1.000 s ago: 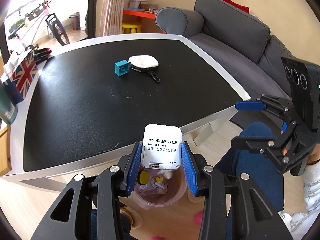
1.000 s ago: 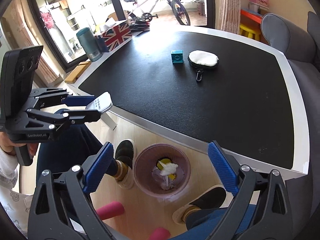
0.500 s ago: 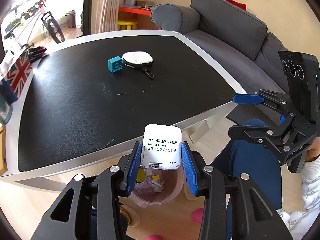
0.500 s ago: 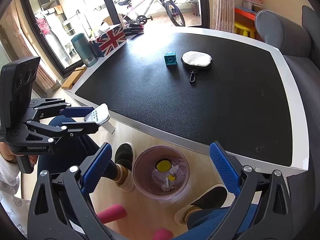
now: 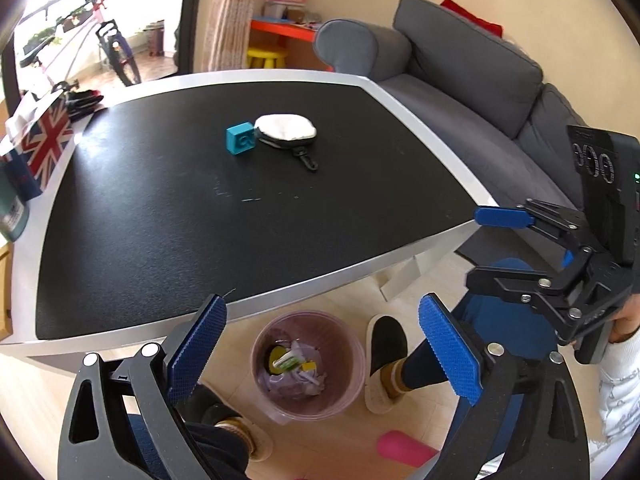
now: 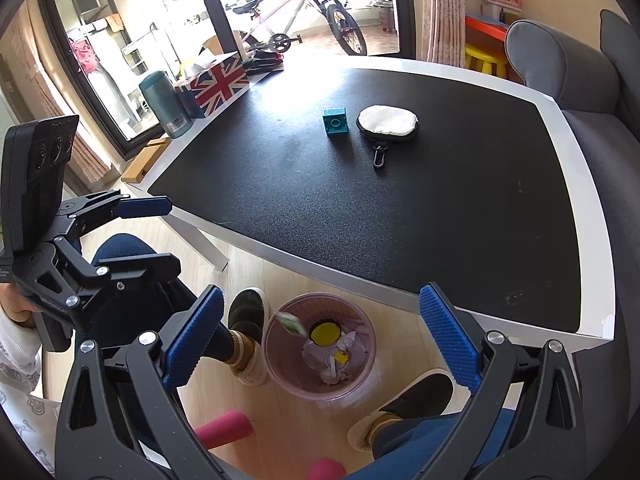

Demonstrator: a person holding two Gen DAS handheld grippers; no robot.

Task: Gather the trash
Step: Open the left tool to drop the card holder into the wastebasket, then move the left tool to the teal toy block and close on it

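At the bottom of the frame, your left gripper [image 5: 322,308] has its jaws wide apart. They have just been opening and nothing is between them. The right gripper [image 6: 322,294] is spread wide too, and empty.

Trash location: a small white-and-green piece [image 6: 289,323] shows at the left rim of the pink bin [image 5: 348,392], bottom centre of the frame. The rest is inside the bin with a yellow disc and crumpled paper.

Risks:
- The piece looks close to the rim in the right view. It may clip the rim and land on the floor by your slipper [image 5: 384,360].
- The bin looks light and your feet are on both sides of it. A shuffle could tip it.
- Mid-frame on the table [image 5: 160,260], the teal cube [image 5: 240,140] touches the white pouch [image 5: 286,130]. Neither looks like obvious trash, so a grab there may bin the wrong thing. The pouch's clip could also drag the cube along.

Hard to make out:
- The piece is motion-blurred, so you can't tell what it is. The left view puts it inside the bin and the right view at the rim.
- The bin contents are tangled and can't be counted.
- The pink roller [image 5: 400,450] is cut off by the fingers.
- Both of your hands are cropped at the frame sides.
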